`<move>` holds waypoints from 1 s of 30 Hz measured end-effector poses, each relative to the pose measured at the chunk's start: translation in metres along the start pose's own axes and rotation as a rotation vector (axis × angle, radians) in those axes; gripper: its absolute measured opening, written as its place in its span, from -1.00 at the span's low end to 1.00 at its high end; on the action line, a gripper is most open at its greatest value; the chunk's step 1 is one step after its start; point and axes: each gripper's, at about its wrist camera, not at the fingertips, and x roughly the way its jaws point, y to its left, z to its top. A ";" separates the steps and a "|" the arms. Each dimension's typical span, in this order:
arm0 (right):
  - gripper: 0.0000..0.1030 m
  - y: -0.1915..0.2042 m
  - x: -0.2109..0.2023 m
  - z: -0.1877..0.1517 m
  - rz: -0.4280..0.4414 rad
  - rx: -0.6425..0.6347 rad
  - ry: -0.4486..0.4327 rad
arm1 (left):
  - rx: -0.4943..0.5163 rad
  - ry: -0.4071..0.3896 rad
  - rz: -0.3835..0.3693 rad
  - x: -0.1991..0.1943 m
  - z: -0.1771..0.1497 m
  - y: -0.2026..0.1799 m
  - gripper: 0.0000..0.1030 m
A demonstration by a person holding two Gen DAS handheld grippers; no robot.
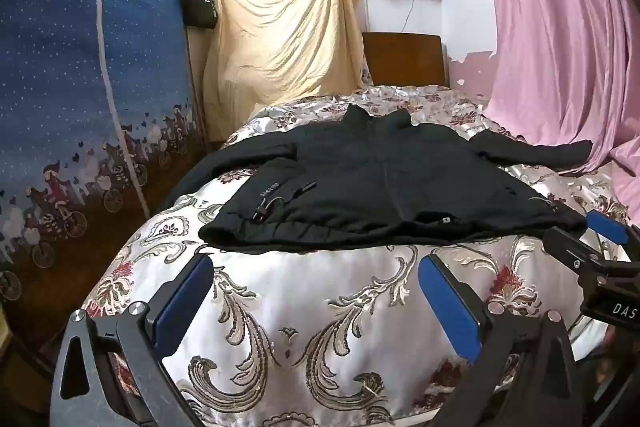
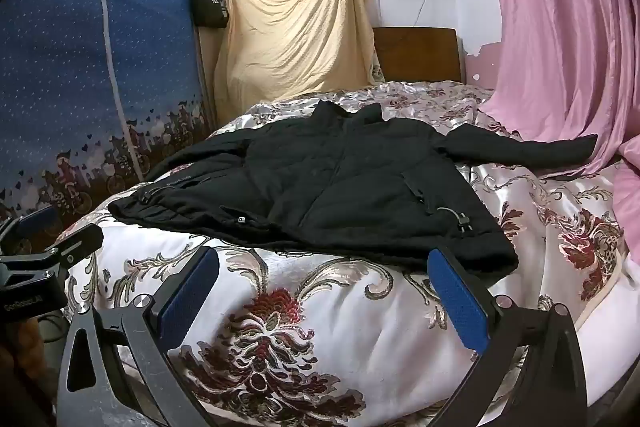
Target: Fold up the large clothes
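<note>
**Jacket laid flat, both grippers wide and empty**

Here we are at the foot of the bed, and the black jacket [image 1: 384, 187] lies spread on the flowered bedspread [image 1: 320, 307], front up, collar toward the wooden headboard [image 1: 404, 59], sleeves out to either side. One sleeve reaches toward the pink curtain [image 1: 560, 47], the other toward the blue wardrobe cover [image 1: 80, 67].

The left gripper [image 1: 316, 299] hangs over bare bedspread just short of the jacket's hem, blue pads far apart, nothing between them. The right gripper [image 2: 324, 295] is alongside it, fingers spread just as wide, also empty; its right fingertip sits near the hem's corner, though I can't tell whether it touches the cloth. Each gripper shows at the edge of the other's view.

Behind the bed, a yellow sheet [image 1: 288, 27] drapes the wall, and a black bag [image 1: 199, 3] hangs beside it.
</note>
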 end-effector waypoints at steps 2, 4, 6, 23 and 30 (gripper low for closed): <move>0.98 0.000 0.000 0.000 0.000 0.002 0.000 | 0.000 0.001 0.000 0.000 0.000 0.000 1.00; 0.98 0.000 0.000 0.000 0.000 0.004 0.000 | 0.001 0.001 -0.002 0.000 0.000 0.000 1.00; 0.98 0.001 0.000 0.000 -0.002 0.005 -0.001 | 0.002 0.001 -0.003 0.001 0.000 0.000 1.00; 0.98 -0.001 -0.002 0.001 0.002 0.017 0.003 | 0.003 -0.001 -0.002 0.000 0.000 0.000 1.00; 0.98 -0.003 0.001 0.000 0.000 0.017 0.006 | 0.004 -0.001 0.000 0.000 0.000 -0.001 1.00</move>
